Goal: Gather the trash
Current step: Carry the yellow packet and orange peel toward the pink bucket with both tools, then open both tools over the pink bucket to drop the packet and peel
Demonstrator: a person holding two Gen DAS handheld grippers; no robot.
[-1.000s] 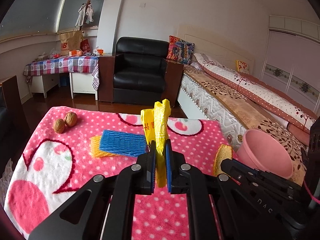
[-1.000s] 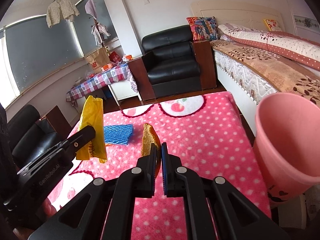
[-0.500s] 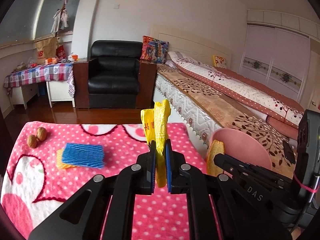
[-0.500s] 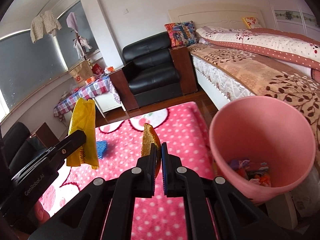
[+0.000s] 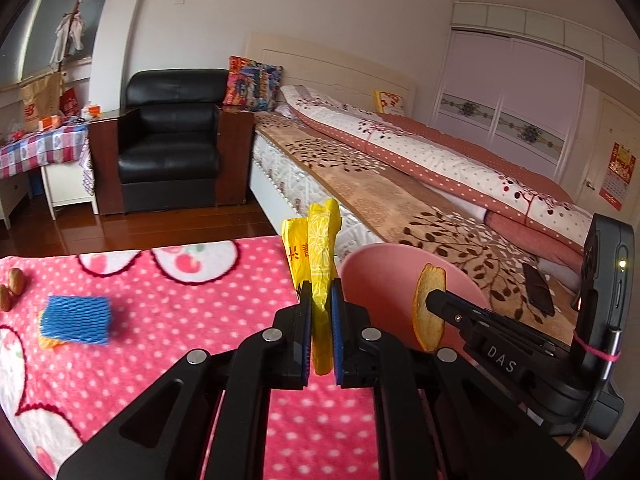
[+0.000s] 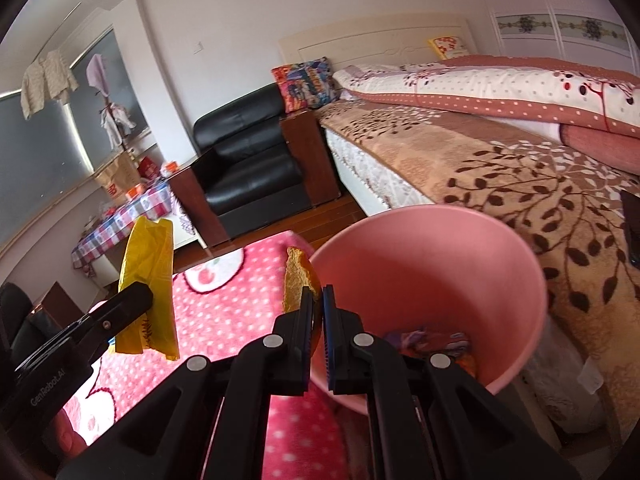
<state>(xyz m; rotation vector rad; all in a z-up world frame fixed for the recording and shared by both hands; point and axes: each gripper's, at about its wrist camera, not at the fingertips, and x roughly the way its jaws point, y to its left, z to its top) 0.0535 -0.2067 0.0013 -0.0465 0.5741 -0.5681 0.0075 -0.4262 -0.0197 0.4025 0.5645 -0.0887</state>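
While the left gripper [image 5: 321, 304] clamps the yellow wrapper [image 5: 320, 264] and the right gripper [image 6: 316, 304] the orange peel [image 6: 298, 276], both have swung from mid-bench to the pink bin [image 6: 432, 256] at the bench's right edge.

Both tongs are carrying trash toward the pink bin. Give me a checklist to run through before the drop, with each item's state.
1. Left tongs clamped on yellow wrapper: ok.
2. Right tongs clamped on orange peel: ok.
3. Peel past the pink bin rim: cannot tell.
4. Wrapper over the bin: not ok, it hangs over the pink blanket.
5. Bin has room: ok, only some wrappers at the bottom.
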